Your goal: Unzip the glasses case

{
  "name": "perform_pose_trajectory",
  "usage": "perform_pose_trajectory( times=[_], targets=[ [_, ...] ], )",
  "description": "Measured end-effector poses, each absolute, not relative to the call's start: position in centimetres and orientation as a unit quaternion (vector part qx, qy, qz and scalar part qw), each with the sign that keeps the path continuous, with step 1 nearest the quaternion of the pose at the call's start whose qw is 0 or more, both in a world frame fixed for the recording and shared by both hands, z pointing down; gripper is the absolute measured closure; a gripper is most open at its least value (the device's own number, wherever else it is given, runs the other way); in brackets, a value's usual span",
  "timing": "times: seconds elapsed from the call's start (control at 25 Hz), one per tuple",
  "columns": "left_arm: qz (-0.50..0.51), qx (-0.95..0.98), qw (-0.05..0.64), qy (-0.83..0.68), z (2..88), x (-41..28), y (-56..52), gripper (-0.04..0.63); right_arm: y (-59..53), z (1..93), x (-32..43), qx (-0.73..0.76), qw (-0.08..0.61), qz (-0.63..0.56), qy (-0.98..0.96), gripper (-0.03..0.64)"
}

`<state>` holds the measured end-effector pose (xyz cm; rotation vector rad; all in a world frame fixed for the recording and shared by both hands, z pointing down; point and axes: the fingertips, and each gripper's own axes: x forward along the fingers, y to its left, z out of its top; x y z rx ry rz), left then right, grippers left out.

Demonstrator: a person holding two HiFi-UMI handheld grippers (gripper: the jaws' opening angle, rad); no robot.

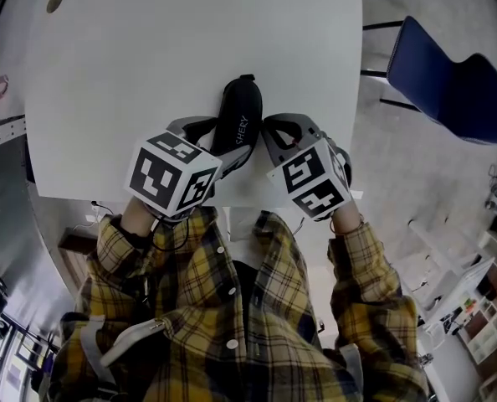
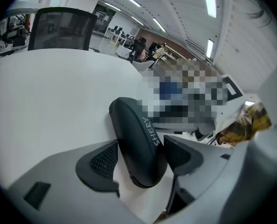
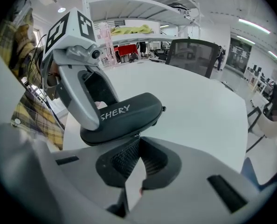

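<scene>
While the left gripper [image 2: 141, 157] clamps the glasses case [image 2: 135, 136] at frame centre, by the white table's [image 1: 190, 48] lower edge, the right gripper's [image 3: 139, 143] jaws are pressed together. Their tips touch the case's zip seam.

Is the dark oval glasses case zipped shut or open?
Shut: on the dark oval glasses case, the halves meet, no gap showing.

The left gripper [image 2: 141, 158] has its jaws closed against both sides of the dark glasses case [image 2: 134, 134], lettered SHERY, at its near end. The case lies on the white desk [image 2: 50, 92], close to an edge. A black mesh chair [image 2: 59, 29] stands beyond the far edge.
</scene>
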<state>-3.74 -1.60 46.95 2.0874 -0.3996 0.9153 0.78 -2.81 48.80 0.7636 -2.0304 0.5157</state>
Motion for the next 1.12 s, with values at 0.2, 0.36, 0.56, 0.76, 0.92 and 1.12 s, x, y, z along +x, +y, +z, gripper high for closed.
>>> perform_pose_trajectory(
  times=[0.2,0.36,0.56,0.76,0.92,1.12],
  targets=[
    [0.368,0.830,0.393,-0.146,46.7,-3.4,-1.3,0.282,-5.5,48.7,2.1,0.315,0.448,0.199,-0.812,0.618],
    [0.377,0.833,0.384,-0.131,46.7,-3.0,-1.2,0.282,-6.1,48.4,2.6,0.319,0.450,0.196,-0.811,0.618],
    [0.408,0.841,0.344,-0.087,46.2,-1.7,-0.6,0.281,-3.6,47.9,4.6,0.354,0.425,0.238,-0.798,0.618],
    [0.431,0.857,0.272,-0.073,45.3,-1.8,-0.7,0.281,0.4,47.8,5.8,0.404,0.387,0.301,-0.772,0.618],
    [0.420,0.873,0.231,-0.091,43.3,-1.3,-1.1,0.281,3.4,47.0,4.8,0.436,0.351,0.336,-0.758,0.618],
    [0.403,0.889,0.199,-0.087,43.3,1.0,0.5,0.282,6.9,48.0,1.9,0.443,0.319,0.370,-0.752,0.618]
  ],
)
